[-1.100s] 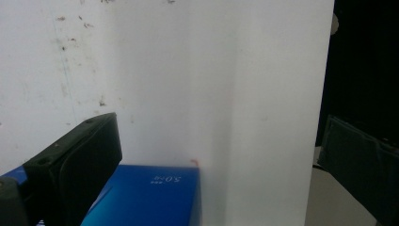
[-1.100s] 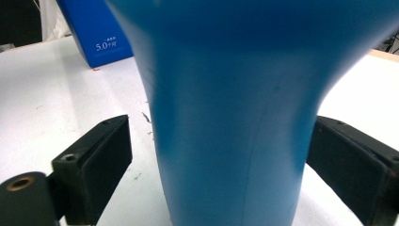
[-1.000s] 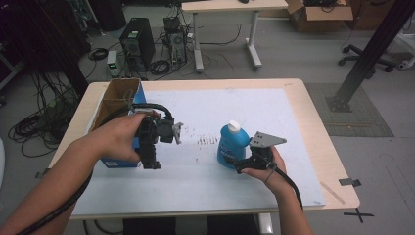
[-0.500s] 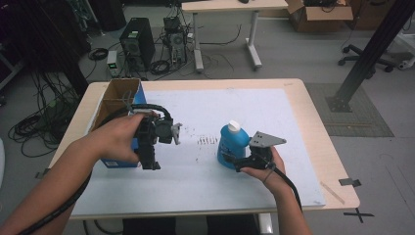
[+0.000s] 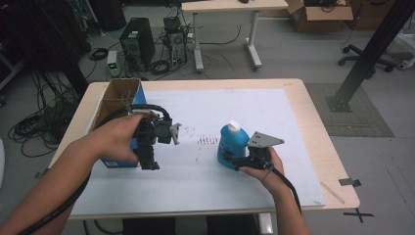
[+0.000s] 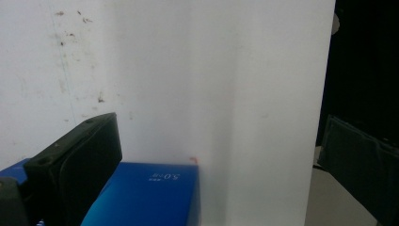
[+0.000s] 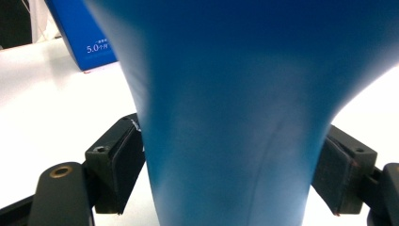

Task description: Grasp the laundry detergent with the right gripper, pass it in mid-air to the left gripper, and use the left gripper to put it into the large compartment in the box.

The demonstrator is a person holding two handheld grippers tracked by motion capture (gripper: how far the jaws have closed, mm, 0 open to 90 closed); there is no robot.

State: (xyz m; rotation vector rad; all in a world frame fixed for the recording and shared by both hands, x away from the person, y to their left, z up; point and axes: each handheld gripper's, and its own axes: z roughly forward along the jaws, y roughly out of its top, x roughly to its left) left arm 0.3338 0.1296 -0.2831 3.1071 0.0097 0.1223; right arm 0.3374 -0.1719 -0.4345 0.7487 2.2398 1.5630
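Observation:
A blue bottle [image 5: 231, 144] with a white cap [image 5: 234, 126] stands upright on the white table mat [image 5: 205, 181], right of the middle. My right gripper [image 5: 235, 161] reaches in low from the right, and its jaws have just been closing. In the right gripper view both pads [image 7: 129, 160] lie against the bottle [image 7: 235, 117], one on each side. My left gripper [image 5: 148, 159] hangs over the near right corner of the blue box [image 5: 117, 159], tips pointing down. Its jaws [image 6: 221, 141] stand wide open, with the box corner [image 6: 146, 197] beside the left one.
The blue box has an open brown inside [image 5: 115, 95] and sits at the table's left edge. Dark smudges [image 5: 205, 141] mark the mat between the grippers. Behind the table are a second desk [image 5: 225, 7], computer towers [image 5: 137, 44] and floor cables; a black post [image 5: 367, 54] stands at the right.

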